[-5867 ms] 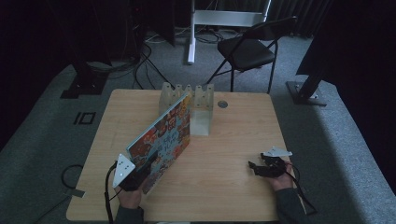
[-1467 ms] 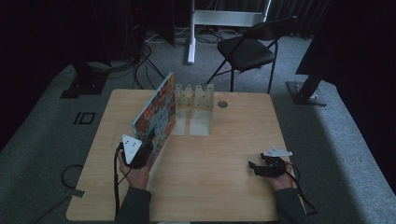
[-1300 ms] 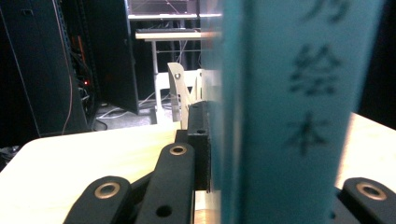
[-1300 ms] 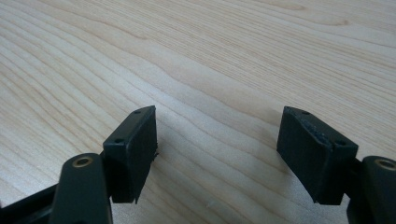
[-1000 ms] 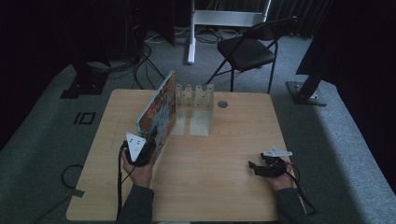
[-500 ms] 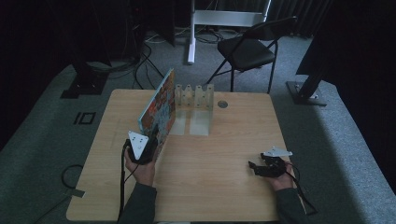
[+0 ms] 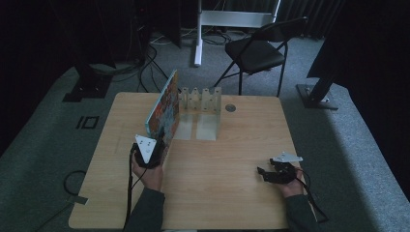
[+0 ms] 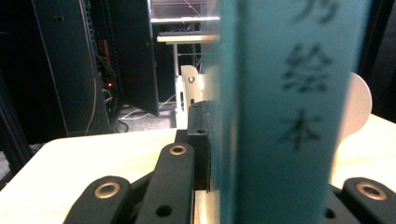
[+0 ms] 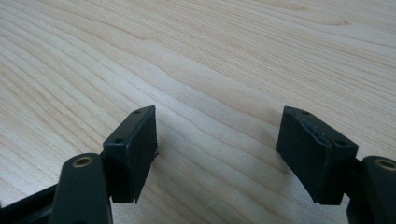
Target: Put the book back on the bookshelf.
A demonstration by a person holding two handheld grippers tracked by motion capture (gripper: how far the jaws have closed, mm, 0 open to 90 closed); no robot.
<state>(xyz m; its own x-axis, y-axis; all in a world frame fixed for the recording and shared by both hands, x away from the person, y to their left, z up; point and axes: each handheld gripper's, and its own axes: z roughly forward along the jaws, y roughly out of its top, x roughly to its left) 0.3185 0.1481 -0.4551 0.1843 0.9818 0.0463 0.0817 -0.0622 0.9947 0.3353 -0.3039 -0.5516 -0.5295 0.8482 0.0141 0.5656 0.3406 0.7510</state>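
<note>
Left gripper (image 7: 162, 140) clamped on the near edge of a picture book (image 7: 162, 108), jaws pressed against both faces of the book; in the left gripper view, black jaw pad flush against the teal spine (image 8: 285, 112), printed characters blurred but legible as dark strokes. Book held upright on edge on the wooden table (image 7: 232, 193), colourful cover facing left, far end reaching up beside the left end of a pale slotted rack (image 7: 199, 107). Whether touching the rack or just beside it: not determinable from the high view. Rack positioned at the far middle of the table, upright dividers along its back, flat base extending toward the person. Rounded pale divider tips (image 8: 189, 88) visible past the book in the left gripper view. Small round grommet (image 7: 230, 108) set in the table top just right of the rack. Right gripper (image 7: 265, 175) resting low over the near right part of the table, well apart from book and rack, jaws spread wide with nothing between them; bare wood grain (image 9: 219, 93) seen between the two black pads in the right gripper view. Black folding chair (image 7: 258, 48) on the grey floor beyond the far table edge
</note>
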